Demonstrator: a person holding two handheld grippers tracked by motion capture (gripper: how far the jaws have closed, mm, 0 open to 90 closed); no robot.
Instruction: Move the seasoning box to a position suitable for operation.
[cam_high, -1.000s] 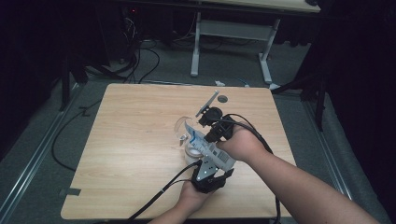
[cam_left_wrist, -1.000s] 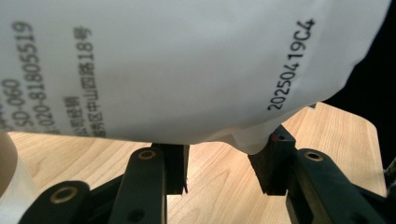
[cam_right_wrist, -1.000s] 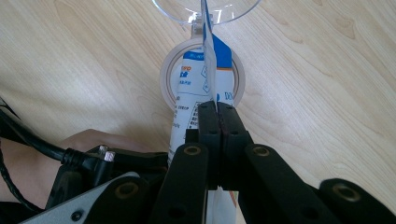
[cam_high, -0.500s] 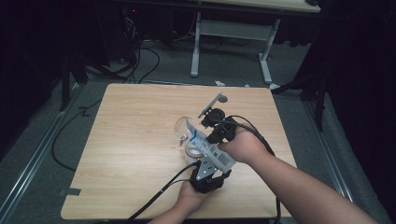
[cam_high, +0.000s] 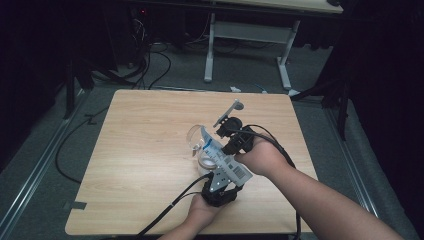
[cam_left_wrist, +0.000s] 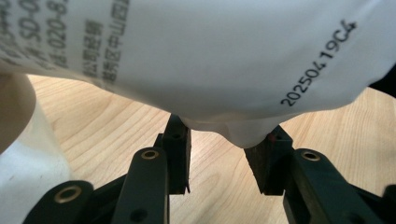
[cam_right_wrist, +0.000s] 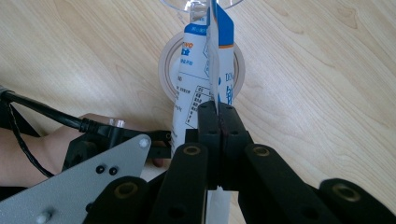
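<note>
A white and blue printed pouch (cam_high: 215, 150) hangs tilted over the table, its top end towards a clear glass bowl (cam_high: 196, 137). My right gripper (cam_high: 220, 141) comes from the right and is shut on the pouch's flat seam (cam_right_wrist: 214, 56). From the near side, my left gripper (cam_high: 226, 175) holds the pouch's lower end. In the left gripper view, the pouch's bulging bottom (cam_left_wrist: 210, 56) sits pinched between the two pads of that gripper (cam_left_wrist: 226, 135). In the right gripper view, the jaws of my right gripper (cam_right_wrist: 218, 109) are pressed together on the seam.
A round white ring-shaped object (cam_high: 205, 161) lies flat on the wooden table (cam_high: 140, 165) under the pouch, seen as a ring (cam_right_wrist: 166, 60) in the right gripper view. Cables trail off the near edge. A metal table frame (cam_high: 250, 35) stands on the floor beyond.
</note>
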